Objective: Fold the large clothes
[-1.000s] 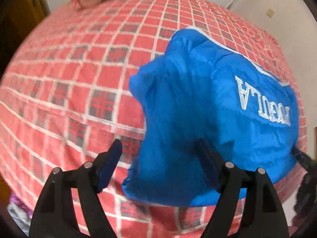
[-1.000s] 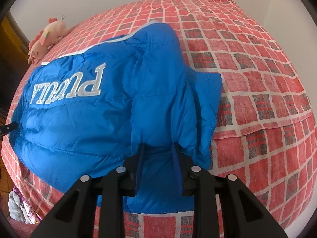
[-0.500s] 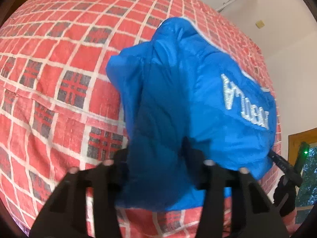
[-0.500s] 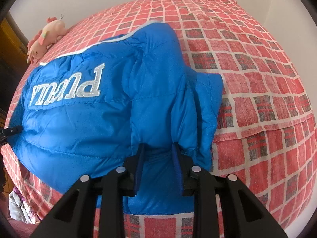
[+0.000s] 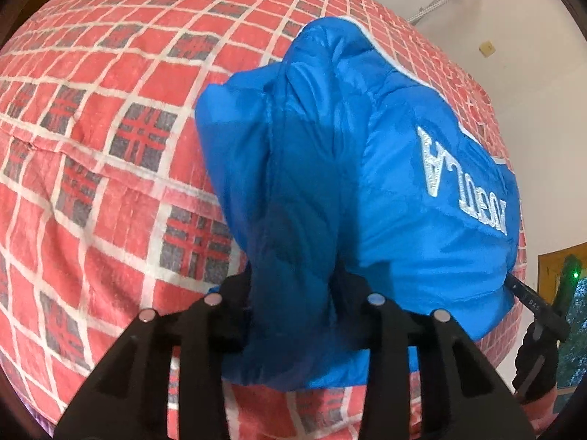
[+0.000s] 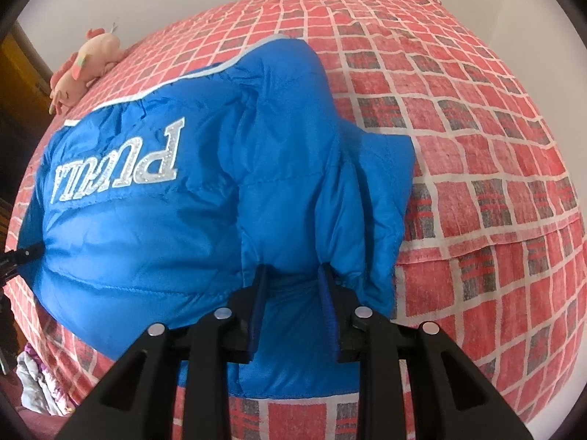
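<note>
1. My left gripper (image 5: 293,293) has just been closing its jaws and now pinches a thick fold of the blue puffer jacket (image 5: 348,183) at its near hem.
2. My right gripper (image 6: 293,293) clamps the jacket's other near corner, fabric bunched between the pads.
3. The jacket lies on the red checked bedspread (image 6: 477,146), its silver lettering (image 6: 121,168) at ten o'clock in the right view.
4. A pink plush toy (image 6: 84,69) sits at eleven o'clock.
</note>
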The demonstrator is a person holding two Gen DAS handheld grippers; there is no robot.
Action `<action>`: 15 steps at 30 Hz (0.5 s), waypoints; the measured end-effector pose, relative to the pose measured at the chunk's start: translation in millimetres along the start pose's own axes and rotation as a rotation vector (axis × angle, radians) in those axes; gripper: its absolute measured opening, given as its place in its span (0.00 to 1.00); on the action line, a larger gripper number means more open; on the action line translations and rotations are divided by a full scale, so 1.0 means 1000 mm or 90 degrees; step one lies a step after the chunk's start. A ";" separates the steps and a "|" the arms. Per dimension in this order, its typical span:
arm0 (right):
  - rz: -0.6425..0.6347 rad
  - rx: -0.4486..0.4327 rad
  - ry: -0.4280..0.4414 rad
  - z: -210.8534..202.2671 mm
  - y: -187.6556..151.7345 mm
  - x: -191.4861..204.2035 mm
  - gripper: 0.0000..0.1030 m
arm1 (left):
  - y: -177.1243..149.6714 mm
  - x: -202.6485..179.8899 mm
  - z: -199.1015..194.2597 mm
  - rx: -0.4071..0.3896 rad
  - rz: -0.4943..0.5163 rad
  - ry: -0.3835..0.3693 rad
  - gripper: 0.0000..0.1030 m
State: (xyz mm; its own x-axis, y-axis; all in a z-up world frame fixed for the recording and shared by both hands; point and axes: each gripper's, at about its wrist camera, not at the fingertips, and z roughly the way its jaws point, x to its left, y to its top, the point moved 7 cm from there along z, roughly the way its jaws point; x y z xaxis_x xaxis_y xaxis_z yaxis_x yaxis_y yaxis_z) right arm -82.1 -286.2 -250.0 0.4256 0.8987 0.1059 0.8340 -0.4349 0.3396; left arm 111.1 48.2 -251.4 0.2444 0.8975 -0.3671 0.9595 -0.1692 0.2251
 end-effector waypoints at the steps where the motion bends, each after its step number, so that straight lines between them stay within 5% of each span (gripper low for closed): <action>1: 0.000 -0.002 0.001 0.000 0.000 0.000 0.27 | 0.000 0.003 0.003 0.003 -0.011 -0.007 0.40; 5: 0.003 -0.002 0.002 0.001 -0.002 -0.001 0.27 | 0.000 0.006 0.002 0.006 -0.032 -0.014 0.40; 15: 0.020 0.004 0.026 -0.034 0.013 -0.005 0.30 | 0.007 -0.027 -0.050 -0.028 -0.010 -0.014 0.22</action>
State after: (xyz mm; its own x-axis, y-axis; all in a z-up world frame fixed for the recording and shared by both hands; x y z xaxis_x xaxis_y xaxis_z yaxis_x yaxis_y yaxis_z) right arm -85.2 -294.7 -213.8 0.4375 0.8857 0.1551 0.8226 -0.4639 0.3289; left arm 104.6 43.5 -194.8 0.2326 0.8909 -0.3901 0.9563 -0.1364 0.2586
